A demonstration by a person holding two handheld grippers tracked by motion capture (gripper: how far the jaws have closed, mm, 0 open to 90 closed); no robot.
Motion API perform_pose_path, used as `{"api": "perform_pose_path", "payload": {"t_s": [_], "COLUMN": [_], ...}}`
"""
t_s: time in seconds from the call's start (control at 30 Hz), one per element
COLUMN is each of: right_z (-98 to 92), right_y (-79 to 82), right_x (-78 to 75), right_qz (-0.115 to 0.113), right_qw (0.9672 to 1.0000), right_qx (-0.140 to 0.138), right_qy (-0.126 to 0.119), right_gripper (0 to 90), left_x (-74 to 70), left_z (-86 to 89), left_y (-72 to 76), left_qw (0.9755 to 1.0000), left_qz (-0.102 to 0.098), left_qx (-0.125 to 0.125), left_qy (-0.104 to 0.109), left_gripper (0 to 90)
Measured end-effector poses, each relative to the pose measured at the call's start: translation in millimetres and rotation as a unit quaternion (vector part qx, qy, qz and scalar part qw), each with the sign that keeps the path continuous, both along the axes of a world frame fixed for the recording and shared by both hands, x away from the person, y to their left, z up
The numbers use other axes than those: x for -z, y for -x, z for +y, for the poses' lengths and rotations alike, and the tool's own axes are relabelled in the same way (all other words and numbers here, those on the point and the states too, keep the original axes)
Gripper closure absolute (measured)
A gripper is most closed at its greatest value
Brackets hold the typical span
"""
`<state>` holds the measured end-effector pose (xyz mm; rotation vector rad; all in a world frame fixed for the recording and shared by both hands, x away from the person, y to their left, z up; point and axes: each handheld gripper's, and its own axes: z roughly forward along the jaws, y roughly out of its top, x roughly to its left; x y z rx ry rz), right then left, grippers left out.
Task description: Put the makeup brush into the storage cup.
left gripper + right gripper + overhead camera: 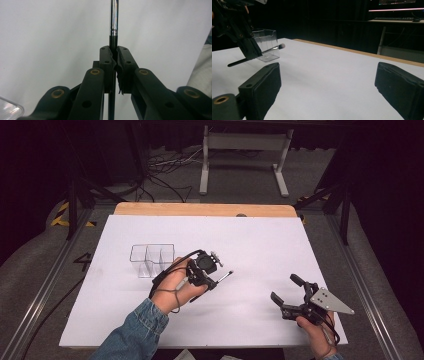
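Carry step, prob.: left gripper (218, 279) jaws pinching slim black-and-chrome pen-like rod (113, 22) above white table (260, 245), just right of clear plastic 3-slot organiser (152, 259). Right gripper (289, 292) jaws spread, idle near-right. Next: tip rod upright, lower into slot.

Box (152, 260): on table (260, 245), left of centre | left gripper (212, 275): just right of box, rod (225, 276) in jaws | right gripper (286, 292): near front right corner, well apart
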<state>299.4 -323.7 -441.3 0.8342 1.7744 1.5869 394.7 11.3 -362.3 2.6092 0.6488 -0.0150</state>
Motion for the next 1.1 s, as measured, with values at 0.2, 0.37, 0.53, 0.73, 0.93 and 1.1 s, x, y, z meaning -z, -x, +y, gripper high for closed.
{"api": "perform_pose_path", "payload": {"t_s": [0.2,0.37,0.53,0.73,0.93,1.1], "right_z": [0.5,0.7,1.6,1.5,1.4,1.6], "right_y": [-0.2,-0.3,-0.2,-0.2,-0.2,-0.3], "right_x": [0.4,0.5,0.6,0.7,0.9,0.9], "right_qz": [0.002,0.002,0.003,0.003,0.002,0.001], "right_qw": [1.0000,1.0000,1.0000,1.0000,1.0000,1.0000], "right_qx": [0.001,0.001,-0.001,-0.001,-0.001,0.000], "right_qy": [0.000,0.000,-0.001,-0.001,0.000,0.001], "right_gripper": [7.1,7.1,7.2,7.2,7.2,7.2], "left_x": [-9.6,-13.3,-13.6,-7.7,-2.5,-1.1], "left_z": [11.1,20.9,30.4,39.1,48.3,57.5], "left_y": [2.9,4.4,5.1,4.9,4.1,3.7], "left_qw": [0.9984,0.9949,0.9898,0.9815,0.9726,0.9616], "left_qz": [-0.029,-0.038,-0.055,-0.101,-0.112,-0.126], "left_qx": [-0.001,0.001,-0.008,-0.004,-0.007,-0.012], "left_qy": [0.048,0.093,0.131,0.162,0.203,0.243], "left_gripper": [83.5,83.5,83.5,83.5,83.5,83.5]}}
